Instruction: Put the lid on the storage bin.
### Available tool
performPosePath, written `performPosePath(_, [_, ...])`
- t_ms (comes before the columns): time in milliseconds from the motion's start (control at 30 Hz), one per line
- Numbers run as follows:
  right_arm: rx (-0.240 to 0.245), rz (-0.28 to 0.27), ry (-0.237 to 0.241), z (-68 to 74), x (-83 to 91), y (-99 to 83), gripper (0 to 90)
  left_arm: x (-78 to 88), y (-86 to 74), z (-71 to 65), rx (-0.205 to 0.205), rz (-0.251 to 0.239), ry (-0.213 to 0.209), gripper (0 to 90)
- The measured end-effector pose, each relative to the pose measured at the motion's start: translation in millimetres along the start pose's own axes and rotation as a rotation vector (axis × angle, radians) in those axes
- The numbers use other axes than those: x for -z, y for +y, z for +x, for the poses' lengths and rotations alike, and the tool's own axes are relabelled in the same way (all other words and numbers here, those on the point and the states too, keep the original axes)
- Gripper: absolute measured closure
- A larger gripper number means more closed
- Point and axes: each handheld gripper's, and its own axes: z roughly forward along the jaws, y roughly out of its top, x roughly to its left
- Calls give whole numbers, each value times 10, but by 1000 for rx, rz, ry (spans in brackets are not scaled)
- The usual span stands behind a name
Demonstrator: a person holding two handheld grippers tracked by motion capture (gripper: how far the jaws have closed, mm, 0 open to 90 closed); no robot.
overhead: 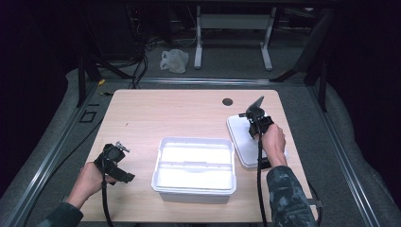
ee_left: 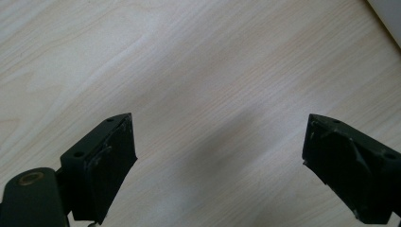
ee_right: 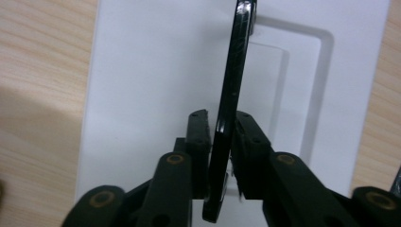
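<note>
Gripping a thin black slab (ee_right: pixel 230 94), the right claw (ee_right: pixel 222 156) has its two jaws pressed on the slab's flat sides. The slab stands on edge between them and sticks out far past the tips. In the high view the right claw (overhead: pixel 256 119) is at the right side of the worktop (overhead: pixel 156 113), and the slab (overhead: pixel 257 106) tilts up and away from the hand (overhead: pixel 273 140). Under it lies a white lid (overhead: pixel 239 137), flat on the worktop, just to the right of the white tub (overhead: pixel 194 182). In the right gripper view the lid (ee_right: pixel 142 71) is right below the slab, with a raised frame shape on its top. I cannot tell if the slab's far end touches the lid.

The left claw (ee_left: pixel 220 156) is wide open. Its two black jaws stand far apart with bare wood between them, and they hold nothing. A small corner of something white (ee_left: pixel 387 19) shows at the top right of that view. In the high view the left claw (overhead: pixel 115 158) is near the left edge of the worktop, held low in the left hand (overhead: pixel 87 182), well apart from the tub.

The tub sits in the middle, near the front edge. It is open on top and has a low wall across its inside. A black cable (overhead: pixel 259 184) trails from the right claw back past the sleeve (overhead: pixel 286 196).
</note>
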Motion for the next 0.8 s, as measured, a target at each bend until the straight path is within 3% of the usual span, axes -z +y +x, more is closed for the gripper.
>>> performPosePath(267, [-32, -14, 4, -123, 24, -54, 844, -7, 6, -10, -4, 4, 6, 104])
performPosePath(433, [-7, -19, 37, -207, 68, -95, 847, -11, 2, -10, -7, 7, 6, 104])
performPosePath(567, [24, -34, 66, -281, 239, -133, 848, -5, -7, 0, -7, 6, 6, 104])
performPosePath(600, [43, -57, 81, -317, 364, -173, 848, -5, -10, 9, -6, 6, 5, 104])
performPosePath(800, [105, -97, 97, -362, 698, -327, 848, -11, -6, 3, -6, 6, 4, 103])
